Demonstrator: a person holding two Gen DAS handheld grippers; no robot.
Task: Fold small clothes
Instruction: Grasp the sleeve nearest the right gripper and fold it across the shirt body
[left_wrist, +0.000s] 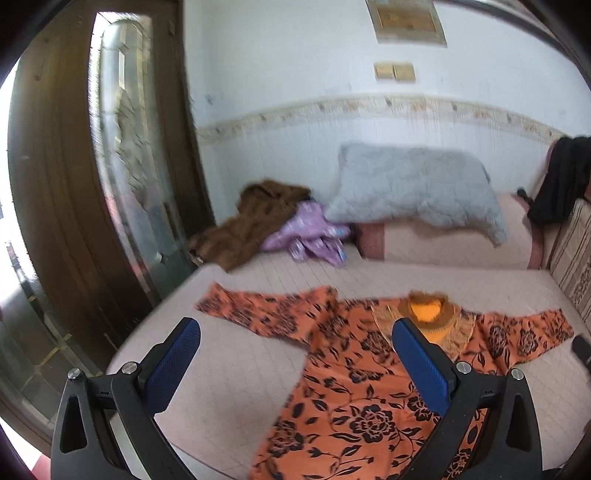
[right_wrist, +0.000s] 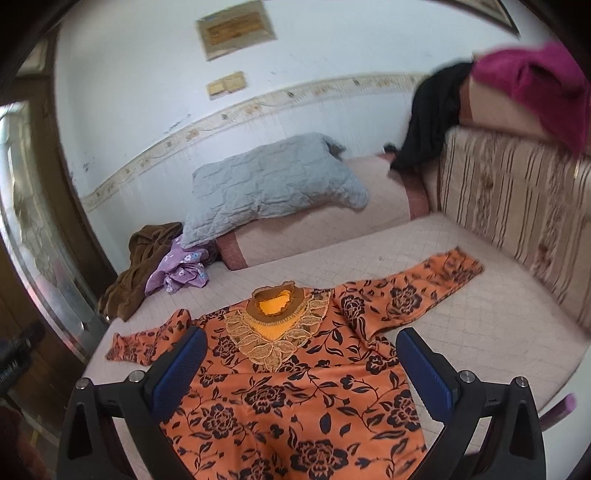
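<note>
You've got the orange top (right_wrist: 295, 387) flat on the bed (right_wrist: 480, 325) w/ sleeves out, ready to fold; left claw (left_wrist: 295, 343) & right claw (right_wrist: 301, 350) both wide open, empty, above it.

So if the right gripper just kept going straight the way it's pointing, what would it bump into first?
Most likely the orange floral top lying flat on the bed. The open right gripper points at its embroidered chest panel, though depth is hard to judge here.

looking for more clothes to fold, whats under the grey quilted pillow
The grey quilted pillow rests on a pink bolster. Its lower corner overlaps a purple floral garment beside a brown garment. Anything further beneath is hidden.
</note>
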